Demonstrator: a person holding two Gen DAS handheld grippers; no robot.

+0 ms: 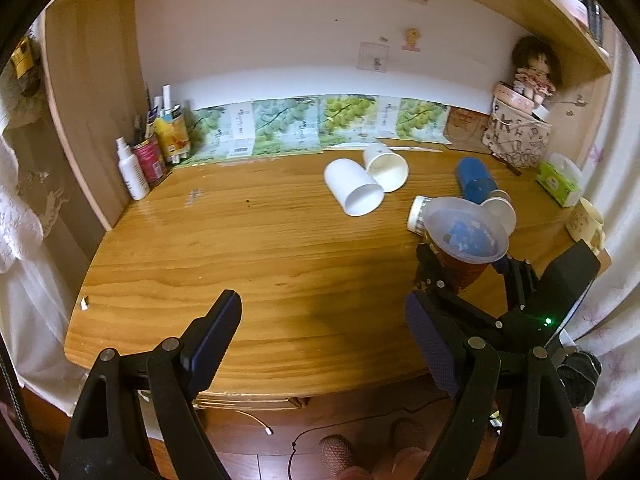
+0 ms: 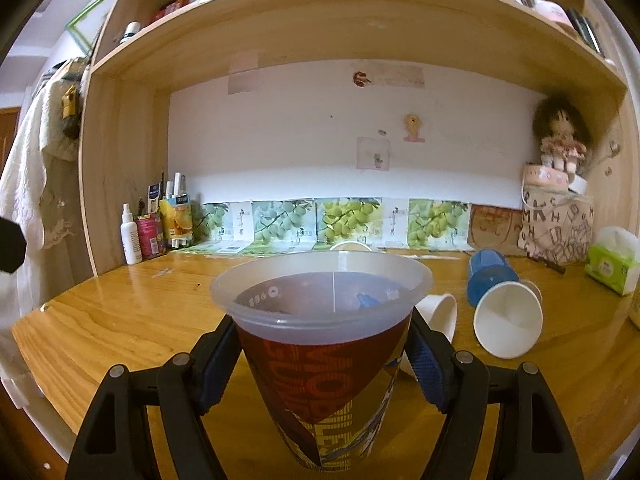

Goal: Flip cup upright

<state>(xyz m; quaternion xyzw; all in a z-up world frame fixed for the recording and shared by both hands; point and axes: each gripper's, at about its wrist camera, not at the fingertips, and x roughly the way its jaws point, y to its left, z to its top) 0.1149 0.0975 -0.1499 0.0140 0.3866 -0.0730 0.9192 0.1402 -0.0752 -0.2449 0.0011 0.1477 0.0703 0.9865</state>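
My right gripper point(image 2: 322, 354) is shut on a printed red and yellow cup with a frosted plastic lid point(image 2: 324, 344). The cup stands upright between the fingers, low over the wooden desk point(image 2: 120, 320). The left wrist view shows the same cup point(image 1: 464, 240) and my right gripper point(image 1: 460, 276) at the desk's right. My left gripper point(image 1: 324, 332) is open and empty over the desk's front edge. Other cups lie on their sides: two white cups point(image 1: 356, 192) point(image 1: 386, 164), a blue cup point(image 1: 476, 180) and small paper cups point(image 2: 508, 320) point(image 2: 440, 314).
Bottles and cans point(image 1: 150, 156) stand at the back left. A patterned bag with a doll point(image 1: 518, 136), a tissue pack point(image 1: 560, 180) and a cream mug point(image 1: 586, 222) sit at the right. A shelf point(image 2: 320, 24) overhangs the desk.
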